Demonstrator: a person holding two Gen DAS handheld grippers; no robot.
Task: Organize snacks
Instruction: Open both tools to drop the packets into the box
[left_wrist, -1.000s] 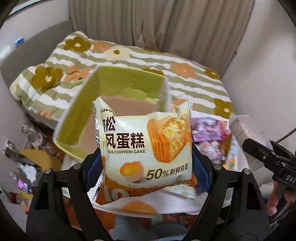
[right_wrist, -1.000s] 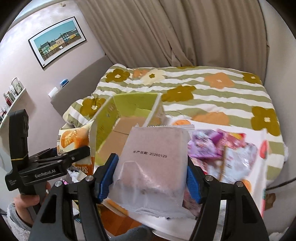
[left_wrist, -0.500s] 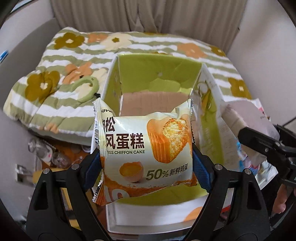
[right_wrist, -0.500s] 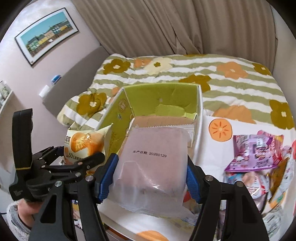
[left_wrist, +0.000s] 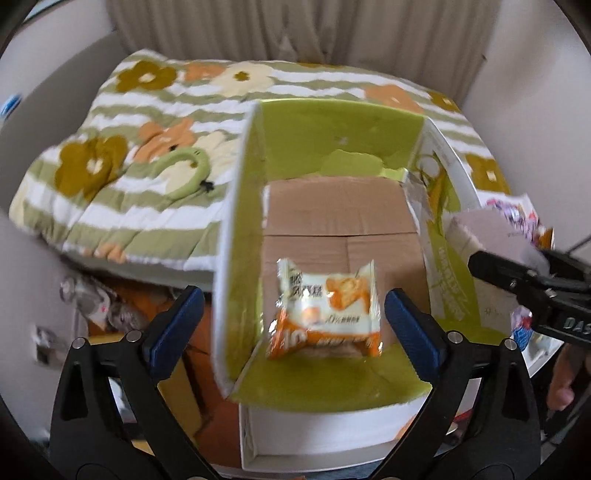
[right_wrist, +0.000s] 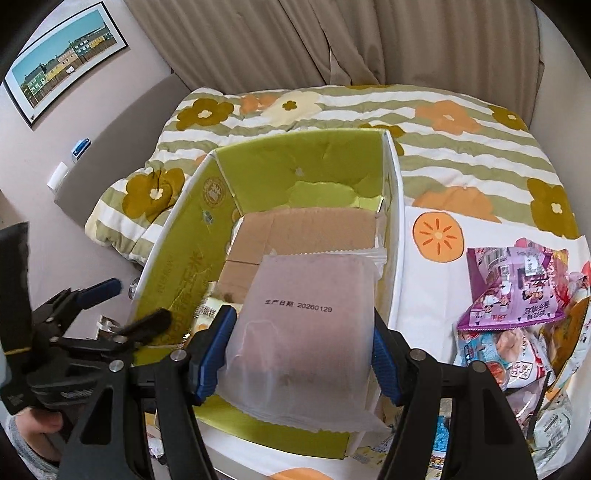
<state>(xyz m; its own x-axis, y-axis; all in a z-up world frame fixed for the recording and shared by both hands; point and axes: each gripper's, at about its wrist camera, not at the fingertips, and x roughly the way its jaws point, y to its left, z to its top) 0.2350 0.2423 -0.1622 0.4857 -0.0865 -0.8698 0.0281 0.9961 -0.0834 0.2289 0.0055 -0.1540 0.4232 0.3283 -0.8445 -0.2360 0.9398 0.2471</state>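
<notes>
Risk sits with the right tool (right_wrist: 301, 354), pinching a frosted snack pouch (right_wrist: 306, 332) above the green box (left_wrist: 332, 122); let go carelessly, it catches the rim. Left tool (left_wrist: 293, 325) has just spread; chiffon cake packet (left_wrist: 328, 310) lies beyond its tips, inside the box.

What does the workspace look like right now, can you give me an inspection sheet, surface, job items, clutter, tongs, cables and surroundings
Surface: white cloth with orange fruit print, partly bare.
Job's things: open green-lined box; chiffon cake pack inside it, clear of both pads; pale translucent pack over the box.
Clutter: loose snack packs heaped right of the box.
Tongs: left tongs open, jaws just opened, cake pack released; right tongs shut on the pale translucent pack.
Cables: nothing seen.
Surroundings: floral striped quilt, beige curtain, framed picture on the wall.
</notes>
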